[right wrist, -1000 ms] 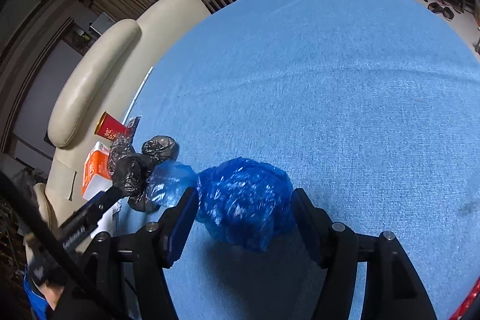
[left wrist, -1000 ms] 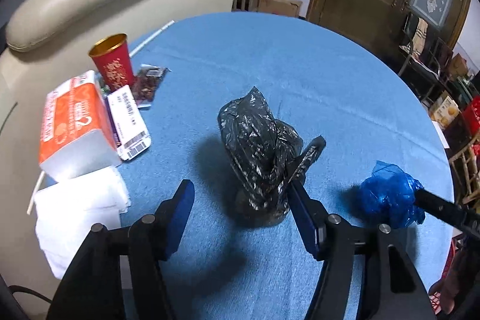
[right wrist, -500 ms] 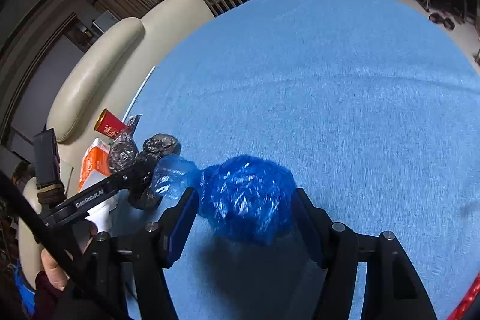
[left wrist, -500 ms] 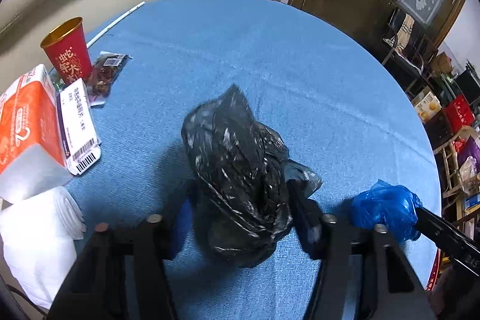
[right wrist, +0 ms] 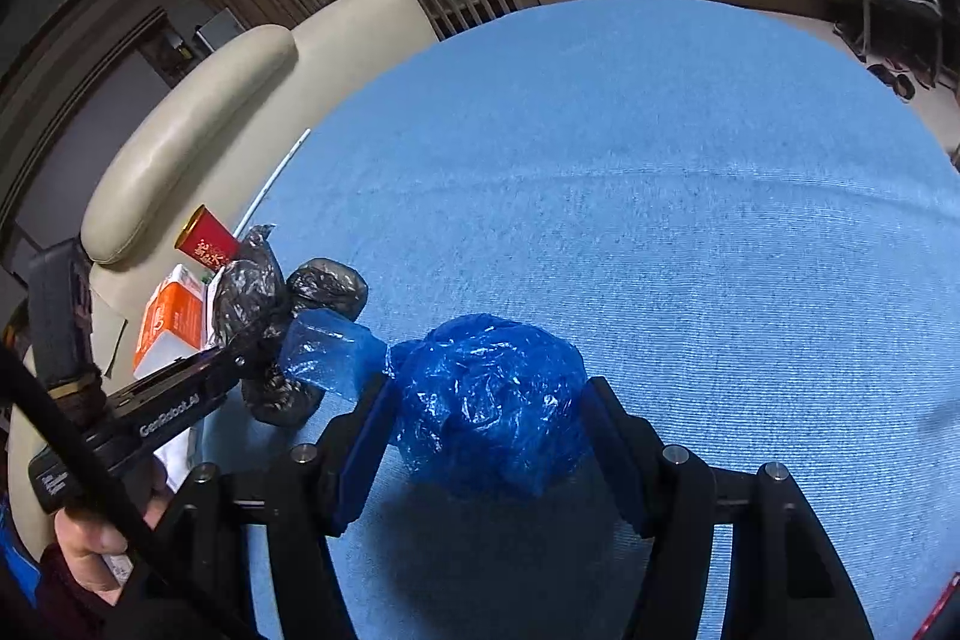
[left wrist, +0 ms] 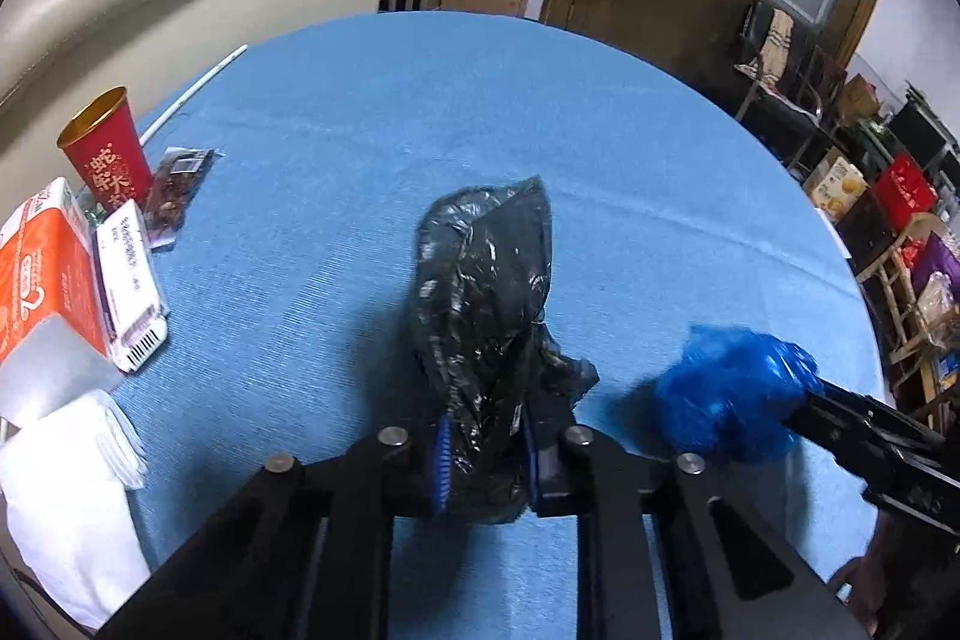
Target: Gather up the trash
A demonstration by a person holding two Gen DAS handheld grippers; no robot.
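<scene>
Between left tongs (left wrist: 483,454): black bag (left wrist: 483,292)

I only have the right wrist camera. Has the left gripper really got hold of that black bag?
Observer: Yes. In the left wrist view the left gripper has just been closing, and its pads now pinch the black bag low down.
Operator: Is any trash hidden behind that bag from my side?
Observer: A dark snack wrapper lies flat on the table, right beside the red cup.
</scene>
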